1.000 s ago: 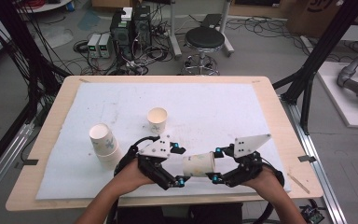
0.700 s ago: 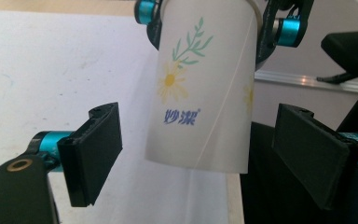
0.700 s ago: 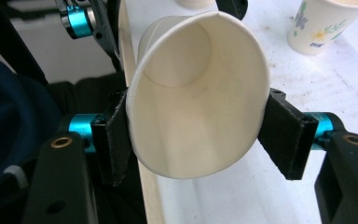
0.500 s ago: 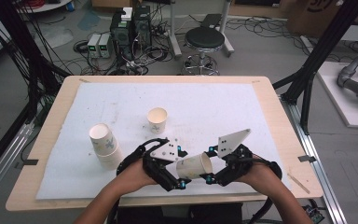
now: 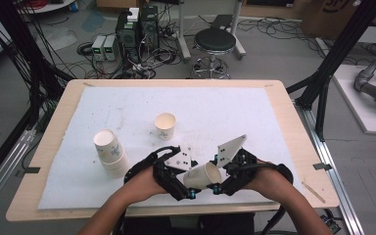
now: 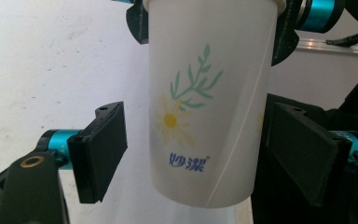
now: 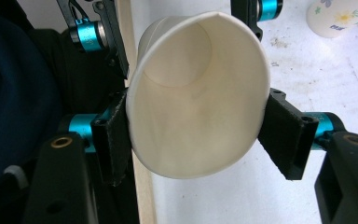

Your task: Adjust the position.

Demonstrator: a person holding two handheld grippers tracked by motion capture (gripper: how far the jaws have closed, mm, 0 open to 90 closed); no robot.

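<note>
at the near edge of the table (image 5: 284,105), just right of its middle, a paper cup (image 5: 203,176) hangs in the air between the two grippers, lying on its side with its mouth toward the right. the right gripper (image 5: 219,185) pinches it near the rim – in the right gripper view both black pads press on the cup (image 7: 198,98) hard enough that its mouth is squashed into an oval, and you look straight down into the bare inside of it.

the left gripper (image 5: 185,188) reaches in from the other side, at the cup's base. its jaws have just been closing, with the cup between them, but in the left gripper view they stand apart from the wall of the cup (image 6: 209,102) on both sides – a gap shows beside each pad, so they are spread and not gripping. that view shows the cup's print: a yellow daisy, a green sprig and blue characters beneath.

farther off on the white mat (image 5: 254,117), a stack of cups (image 5: 110,152) stands upright at the left, near the left hand (image 5: 139,183). a single cup (image 5: 165,125) stands upright, mouth up, toward the middle of the mat, well apart from the held one. the right hand (image 5: 274,182) sits at the near right edge.
</note>
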